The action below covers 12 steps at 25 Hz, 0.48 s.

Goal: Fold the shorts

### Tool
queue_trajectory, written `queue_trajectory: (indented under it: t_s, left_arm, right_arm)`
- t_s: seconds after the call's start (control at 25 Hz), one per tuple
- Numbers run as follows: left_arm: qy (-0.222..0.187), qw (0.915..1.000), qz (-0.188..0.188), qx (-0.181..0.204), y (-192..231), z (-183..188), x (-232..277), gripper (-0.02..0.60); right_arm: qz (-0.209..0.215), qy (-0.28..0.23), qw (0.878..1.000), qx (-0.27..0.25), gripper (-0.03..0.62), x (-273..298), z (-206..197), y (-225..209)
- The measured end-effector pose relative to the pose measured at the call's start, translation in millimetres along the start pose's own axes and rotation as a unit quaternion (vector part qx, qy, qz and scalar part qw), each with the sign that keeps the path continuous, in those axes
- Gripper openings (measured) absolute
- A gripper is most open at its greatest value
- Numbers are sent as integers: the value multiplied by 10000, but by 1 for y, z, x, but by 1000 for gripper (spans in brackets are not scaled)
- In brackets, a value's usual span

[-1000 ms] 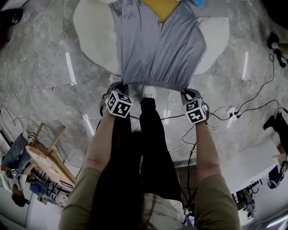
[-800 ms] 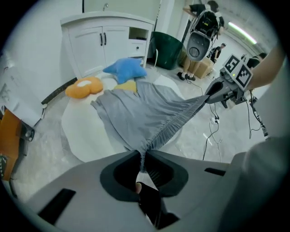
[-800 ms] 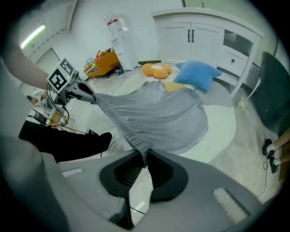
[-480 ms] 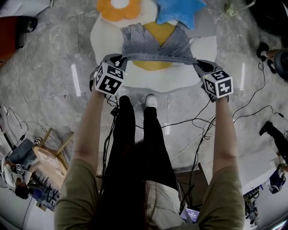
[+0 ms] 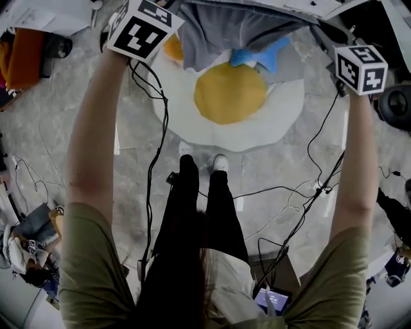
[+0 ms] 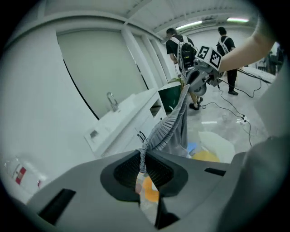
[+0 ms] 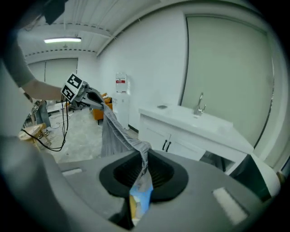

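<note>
The grey shorts [image 5: 237,26] hang by their elastic waistband, stretched between my two raised grippers at the top of the head view. My left gripper [image 5: 178,9] is shut on the waistband's left corner, with its marker cube at the upper left. In the left gripper view the bunched waistband [image 6: 174,120] runs from its pads [image 6: 143,164] out to the right gripper [image 6: 199,76]. My right gripper [image 5: 321,29] is shut on the other corner. In the right gripper view the fabric [image 7: 113,131] leads from its jaws [image 7: 144,168] toward the left gripper [image 7: 90,96].
A fried-egg rug [image 5: 282,112] lies on the floor below, with a blue star cushion [image 5: 262,54] and an orange flower cushion [image 5: 172,48] at its far edge. Cables [image 5: 302,193] trail past my feet. A white sink counter [image 7: 199,129] stands ahead. People [image 6: 181,50] stand behind.
Both grippers have swung up and away from my body, carrying the shorts off the rug; the yolk they covered now shows, and the shorts hang in the air.
</note>
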State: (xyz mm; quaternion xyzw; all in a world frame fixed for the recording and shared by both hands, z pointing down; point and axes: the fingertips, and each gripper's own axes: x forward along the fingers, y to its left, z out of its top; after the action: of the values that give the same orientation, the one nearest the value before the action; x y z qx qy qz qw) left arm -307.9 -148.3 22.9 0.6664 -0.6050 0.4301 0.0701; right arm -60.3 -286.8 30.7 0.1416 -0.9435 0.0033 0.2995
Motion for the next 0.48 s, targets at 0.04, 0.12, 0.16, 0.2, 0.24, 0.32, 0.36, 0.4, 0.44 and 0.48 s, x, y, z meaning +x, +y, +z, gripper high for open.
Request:
queue_trajectory:
  t_s: [0.04, 0.12, 0.16, 0.2, 0.24, 0.32, 0.36, 0.4, 0.44, 0.48]
  left_arm:
    - [-72, 9999, 66, 111, 11, 7, -10, 41]
    - [-192, 9991, 187, 315, 20, 12, -31, 41]
    - [-236, 9987, 212, 405, 17, 12, -41, 41]
    - [-259, 9984, 187, 474, 7, 9, -49, 41]
    - [-260, 9982, 114, 519, -9, 3, -54, 41]
    - [-184, 9981, -150, 560, -56, -20, -59, 41]
    - [-89, 9979, -327, 560, -86, -38, -59, 41]
    - [41, 9972, -526, 534, -119, -58, -57, 41]
    - [189, 9960, -743, 468, -155, -81, -54, 41]
    - [344, 9940, -971, 360, -192, -106, -50, 42]
  right_arm:
    - [22, -139, 9999, -96, 40, -4, 16, 1]
    - [122, -341, 9991, -223, 40, -14, 29, 11]
    - [189, -389, 9987, -254, 40, -20, 27, 18]
    - [262, -388, 9985, -267, 40, -26, 18, 25]
    - [338, -331, 9985, -265, 40, -31, 3, 34]
    - [499, -64, 9985, -211, 40, -36, -45, 55]
    - [580, 124, 9981, -151, 40, -37, -76, 67]
    - [660, 328, 9973, -74, 40, -37, -111, 80]
    - [733, 536, 9959, 5, 40, -37, -148, 94]
    - [797, 740, 9940, 83, 40, -37, -186, 109]
